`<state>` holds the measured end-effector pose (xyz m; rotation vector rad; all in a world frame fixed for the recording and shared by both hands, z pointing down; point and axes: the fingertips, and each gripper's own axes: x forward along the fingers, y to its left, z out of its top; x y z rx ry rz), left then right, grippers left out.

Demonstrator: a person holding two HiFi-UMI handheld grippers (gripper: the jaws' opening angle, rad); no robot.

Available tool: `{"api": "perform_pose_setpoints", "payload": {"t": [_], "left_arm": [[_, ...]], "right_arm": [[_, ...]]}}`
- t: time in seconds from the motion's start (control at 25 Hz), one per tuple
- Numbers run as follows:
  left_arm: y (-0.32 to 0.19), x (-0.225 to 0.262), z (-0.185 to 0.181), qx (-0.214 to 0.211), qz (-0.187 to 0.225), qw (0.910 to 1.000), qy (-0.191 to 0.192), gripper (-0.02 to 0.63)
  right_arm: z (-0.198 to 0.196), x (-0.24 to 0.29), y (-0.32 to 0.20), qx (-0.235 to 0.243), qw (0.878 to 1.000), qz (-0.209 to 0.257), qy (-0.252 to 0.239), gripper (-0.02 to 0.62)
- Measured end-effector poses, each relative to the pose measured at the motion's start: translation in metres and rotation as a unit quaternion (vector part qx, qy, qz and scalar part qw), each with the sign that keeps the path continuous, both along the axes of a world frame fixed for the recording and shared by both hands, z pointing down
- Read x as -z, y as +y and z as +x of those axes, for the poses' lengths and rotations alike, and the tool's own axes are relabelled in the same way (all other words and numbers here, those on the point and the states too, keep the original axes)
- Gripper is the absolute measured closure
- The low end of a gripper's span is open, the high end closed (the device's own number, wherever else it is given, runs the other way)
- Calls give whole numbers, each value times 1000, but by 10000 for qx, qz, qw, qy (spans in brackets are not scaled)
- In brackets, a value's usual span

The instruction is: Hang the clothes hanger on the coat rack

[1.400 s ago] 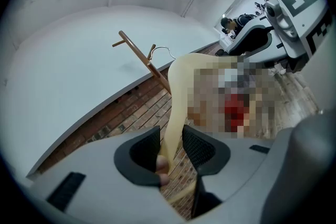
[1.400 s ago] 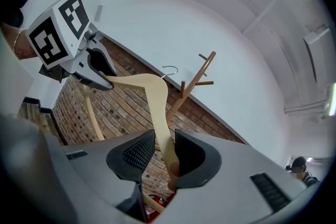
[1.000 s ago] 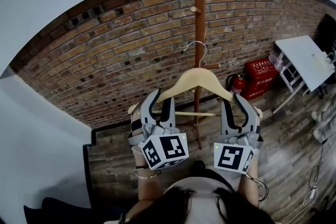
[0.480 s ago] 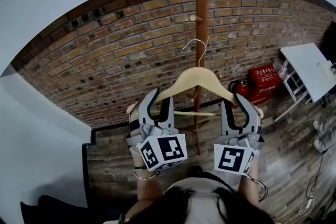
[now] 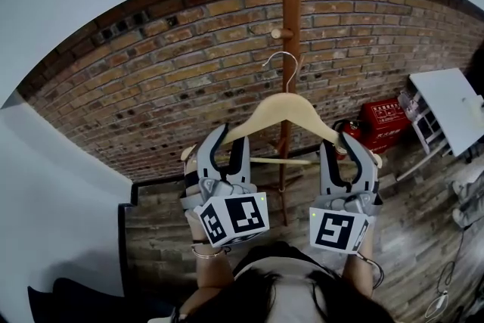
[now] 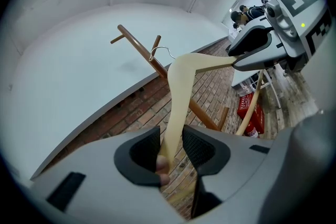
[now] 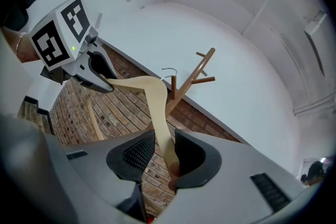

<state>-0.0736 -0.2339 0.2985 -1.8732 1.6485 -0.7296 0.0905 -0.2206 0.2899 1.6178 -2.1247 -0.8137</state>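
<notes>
Closed on the left end of the wooden clothes hanger [image 5: 283, 111] with the left hand-held gripper [image 5: 227, 141], and closed on the right end with the right hand-held gripper [image 5: 342, 150]. Seen clearly in the left gripper view: both dark pads of the left hand-held gripper [image 6: 170, 149] pressed on the pale arm of the clothes hanger [image 6: 181, 86], with the very tip of the wood hidden down between them. Same in the right gripper view: right hand-held gripper [image 7: 163, 152] shut on the other arm of the clothes hanger [image 7: 152, 97], tip again buried in the jaws.

Held up in the air, level, in front of the brick wall [image 5: 151, 87] and not hung on anything. Wire hook [image 5: 283, 64] pointing up, just beside the pole of the coat rack [image 5: 290, 26] and below a short peg [image 5: 280, 32]. Not possible to tell from the head view whether hook and pole touch; in the two gripper views, a small gap visible between them.

Top of the coat rack cut off by the upper edge of the head view; lower pole partly hidden behind the clothes hanger. Lower bar of the clothes hanger covered at both ends by the grippers. Hands mostly hidden under the marker cubes [image 5: 234, 217].

Far right on the wooden floor [image 5: 423, 238]: a red box [image 5: 386, 121], its print too small to read, and a white counter [image 5: 454, 106] cut off by the right edge.
</notes>
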Motion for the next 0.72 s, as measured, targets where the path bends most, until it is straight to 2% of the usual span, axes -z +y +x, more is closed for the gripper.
{"api": "perform_pose_setpoints", "payload": {"t": [0.24, 0.72], "left_arm": [[-10, 11, -4, 0, 62, 9999, 146, 467], [-40, 25, -7, -315, 146, 9994, 85, 468]], "right_arm": [[-5, 7, -10, -19, 10000, 77, 0, 465], [-9, 19, -31, -292, 9994, 153, -44, 466]]}}
